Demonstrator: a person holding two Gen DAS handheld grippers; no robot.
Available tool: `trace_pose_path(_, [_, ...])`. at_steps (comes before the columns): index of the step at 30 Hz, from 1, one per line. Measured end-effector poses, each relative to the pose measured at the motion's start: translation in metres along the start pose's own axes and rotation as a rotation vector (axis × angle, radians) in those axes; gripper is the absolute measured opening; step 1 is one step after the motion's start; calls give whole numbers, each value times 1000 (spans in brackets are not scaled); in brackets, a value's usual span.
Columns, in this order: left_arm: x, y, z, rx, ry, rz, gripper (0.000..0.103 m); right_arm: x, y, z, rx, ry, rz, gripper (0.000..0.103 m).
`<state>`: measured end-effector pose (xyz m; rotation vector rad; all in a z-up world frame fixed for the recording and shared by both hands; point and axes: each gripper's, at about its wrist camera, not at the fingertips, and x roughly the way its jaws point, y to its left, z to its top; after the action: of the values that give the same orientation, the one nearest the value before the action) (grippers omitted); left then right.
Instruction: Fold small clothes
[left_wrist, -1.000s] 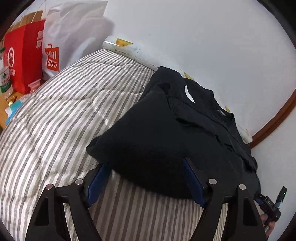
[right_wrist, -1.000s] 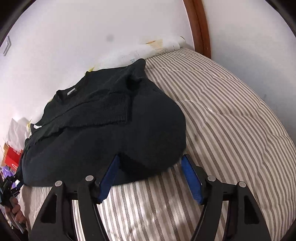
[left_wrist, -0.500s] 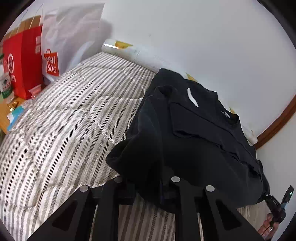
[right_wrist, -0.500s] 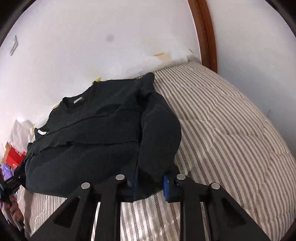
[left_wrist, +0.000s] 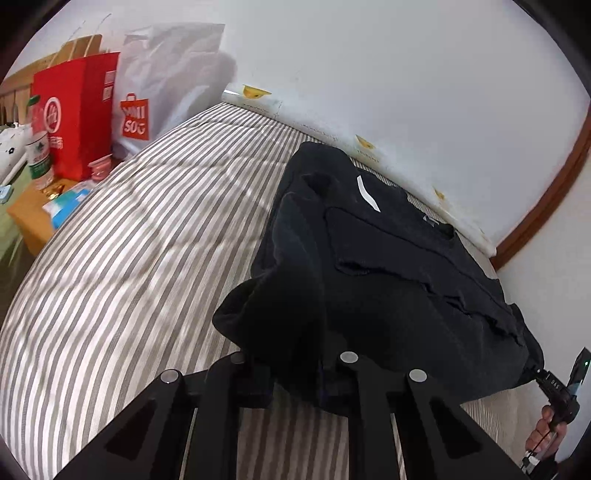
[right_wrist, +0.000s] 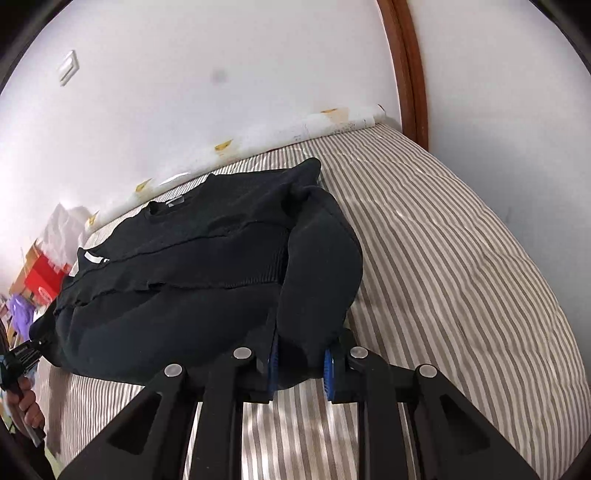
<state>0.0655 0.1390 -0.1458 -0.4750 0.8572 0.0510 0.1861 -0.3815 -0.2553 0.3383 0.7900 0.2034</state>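
I hold the black sweater (left_wrist: 388, 266) on the striped bed (left_wrist: 147, 240) with both tongs clamped on its near hem, the left tongs (left_wrist: 295, 373) at 1 corner and the right tongs (right_wrist: 299, 365) at the other, lifting the edge so, as I judge it, the lower half can fold up toward the collar. Beyond the bed's far corner stand 2 shopping bags, a red bag (left_wrist: 77, 110) and a white bag (left_wrist: 162, 81); I cannot tell what either contains.

Two close wrist views, sharing sweater (left_wrist: 388, 266)
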Motion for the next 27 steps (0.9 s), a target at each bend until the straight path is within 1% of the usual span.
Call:
trace_pose_path(5, [-21,-2,-25,7,0,-8,16,-25,-4,-27,-14,-3,-11,19])
trace_pose_path(7, [-23,-2,-29,19,1,3,18,-26,-3,-32,-17,1,-28,21])
trace_pose_path(9, [-23,-2,-31,25,4,21,23,-27,-2,-37,-25,9,-50,28])
trace_pose_path(10, [-23,-1,-31,29,5,30,25,-29,0,-40,-31,12,-66,28])
trace_pose_path(11, [-24,-1,-31,38,6,39,28,-32,1,-41,-45,11,-86,29])
trace_pose_path(12, [-25,-1,-31,48,5,54,34,-35,2,-40,-61,10,-95,30])
trace_pose_path(13, [-28,-1,-29,61,-4,78,37,-39,2,-39,-80,5,-109,31])
trace_pose_path(14, [-31,0,-29,69,-15,97,43,-44,2,-38,-88,-3,-122,32])
trace_pose_path(15, [-35,0,-28,74,-31,118,48,-51,2,-36,-91,-22,-147,32])
trace_pose_path(16, [-39,0,-26,77,-52,137,54,-56,2,-33,-88,-35,-160,32])
trace_pose_path(17, [-44,1,-24,79,-79,158,58,-62,2,-29,-81,-54,-168,32])
trace_pose_path(18, [-48,2,-21,80,-99,171,61,-66,4,-25,-73,-69,-162,32])
trace_pose_path(20, [-53,2,-14,77,-111,177,61,-73,14,-18,-80,-89,-132,32])
trace_pose_path(22, [-58,-1,-7,75,-115,151,61,-73,29,-17,-107,-94,-109,32])
trace_pose_path(25, [-62,-11,-2,94,-118,112,61,-56,59,-21,-146,-56,-58,31])
trace_pose_path(26, [-62,-17,-2,110,-115,88,61,-49,65,-23,-150,-41,-36,28])
trace_pose_path(27, [-62,-23,-2,124,-112,69,61,-41,72,-26,-155,-23,-7,21])
